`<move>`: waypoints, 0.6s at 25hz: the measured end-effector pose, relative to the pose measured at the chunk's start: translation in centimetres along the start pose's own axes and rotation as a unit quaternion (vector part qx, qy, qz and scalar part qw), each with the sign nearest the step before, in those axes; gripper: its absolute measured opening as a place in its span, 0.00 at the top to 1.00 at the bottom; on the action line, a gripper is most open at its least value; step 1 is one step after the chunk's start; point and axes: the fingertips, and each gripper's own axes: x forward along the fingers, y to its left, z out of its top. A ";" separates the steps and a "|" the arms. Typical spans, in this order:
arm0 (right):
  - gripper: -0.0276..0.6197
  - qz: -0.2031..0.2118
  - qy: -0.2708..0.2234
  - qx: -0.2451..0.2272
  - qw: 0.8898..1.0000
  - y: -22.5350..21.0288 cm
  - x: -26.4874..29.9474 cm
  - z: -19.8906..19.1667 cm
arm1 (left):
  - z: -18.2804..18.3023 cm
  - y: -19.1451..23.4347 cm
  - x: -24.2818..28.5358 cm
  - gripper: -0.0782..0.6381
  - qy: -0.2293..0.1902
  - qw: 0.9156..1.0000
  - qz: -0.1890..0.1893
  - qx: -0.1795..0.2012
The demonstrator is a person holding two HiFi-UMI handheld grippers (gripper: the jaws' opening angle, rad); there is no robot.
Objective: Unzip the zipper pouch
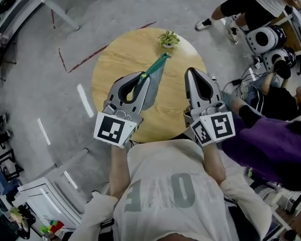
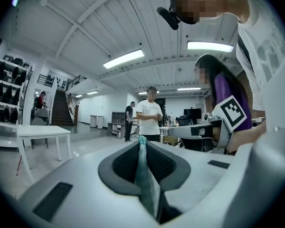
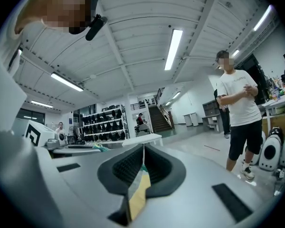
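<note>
Pinching the zipper pouch (image 1: 157, 77), the left gripper (image 1: 142, 76) steadied it; the closed, empty right gripper (image 1: 190, 71) probably needed the pull next.

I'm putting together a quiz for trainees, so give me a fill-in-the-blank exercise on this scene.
1. The left gripper is shut on the ____.
2. The right gripper is shut and holds ____.
3. The small potted plant stands on a ____ wooden table.
Missing words: zipper pouch; nothing; round.
</note>
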 end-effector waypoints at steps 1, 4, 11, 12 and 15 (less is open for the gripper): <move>0.91 0.002 0.000 -0.001 1.000 0.2 0.0 0.1 | -0.1 0.0 0.1 0.81 -0.002 1.000 -0.002 -0.010; 0.91 0.005 0.002 -0.001 1.000 0.6 -0.1 0.1 | -1.1 0.5 0.6 0.81 -0.009 0.997 -0.009 -0.071; 0.91 0.001 0.021 0.009 1.000 0.2 -0.4 -1.2 | -9.5 2.1 2.0 0.81 0.020 0.956 0.000 -0.292; 0.91 0.000 0.024 0.010 1.000 0.1 -0.4 -1.5 | -11.0 2.6 1.9 0.81 0.028 0.950 0.012 -0.311; 0.91 0.000 0.035 0.013 0.999 0.0 -0.3 -2.3 | -15.0 4.0 1.3 0.81 0.051 0.935 0.043 -0.347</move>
